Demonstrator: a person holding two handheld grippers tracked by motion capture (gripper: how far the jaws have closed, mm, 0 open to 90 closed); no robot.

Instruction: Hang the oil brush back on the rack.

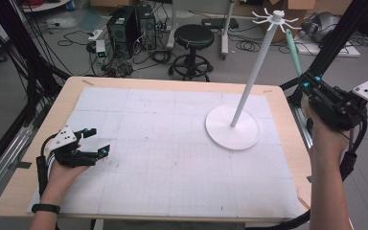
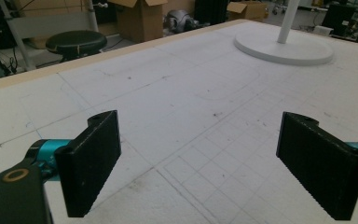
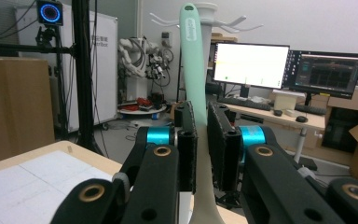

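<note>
At three o'clock off the table (image 1: 24,191), a mint-green utensil handle (image 3: 193,70) is clamped by the right gripper (image 3: 202,140), raised beside the white hook stand (image 1: 242,103); at eight o'clock, the left gripper (image 1: 93,143) is held with jaws apart above the gridded mat (image 2: 177,107)

One white hook stand (image 1: 242,100), one pale green utensil (image 3: 194,84), one black stool (image 1: 193,37), two grippers (image 1: 92,142) (image 1: 311,84), one table (image 1: 43,129) and two monitors (image 3: 251,65) (image 3: 325,73) were counted.
</note>
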